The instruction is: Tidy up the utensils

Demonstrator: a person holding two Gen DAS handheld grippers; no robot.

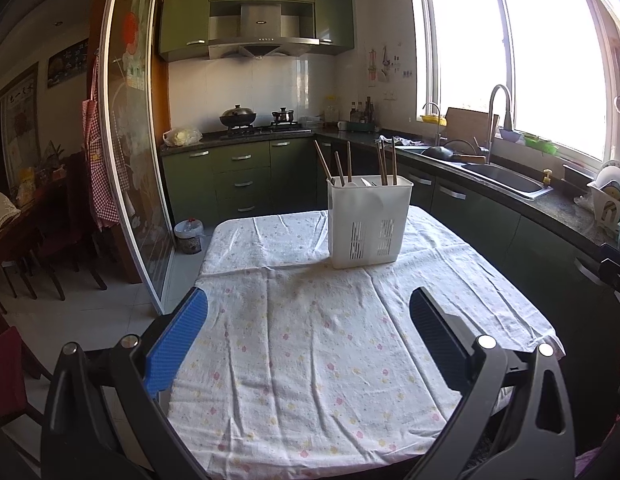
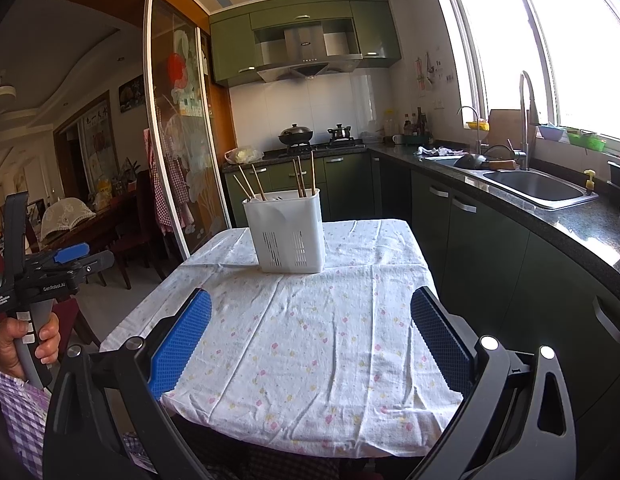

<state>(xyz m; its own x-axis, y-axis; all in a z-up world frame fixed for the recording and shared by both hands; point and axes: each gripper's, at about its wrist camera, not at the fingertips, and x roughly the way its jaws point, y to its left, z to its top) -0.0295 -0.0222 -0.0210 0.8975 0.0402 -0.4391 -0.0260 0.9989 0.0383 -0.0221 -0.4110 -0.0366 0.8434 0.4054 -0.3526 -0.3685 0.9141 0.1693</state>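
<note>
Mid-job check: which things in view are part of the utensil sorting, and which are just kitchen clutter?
Job:
white utensil holder
chopsticks standing in it
left gripper, open
right gripper, open

Lying about:
wok on the stove
sink
floral tablecloth
plastic bag on the counter

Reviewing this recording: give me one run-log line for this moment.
left gripper: open, empty | right gripper: open, empty | white utensil holder: upright on tablecloth, chopsticks inside | no contact
</note>
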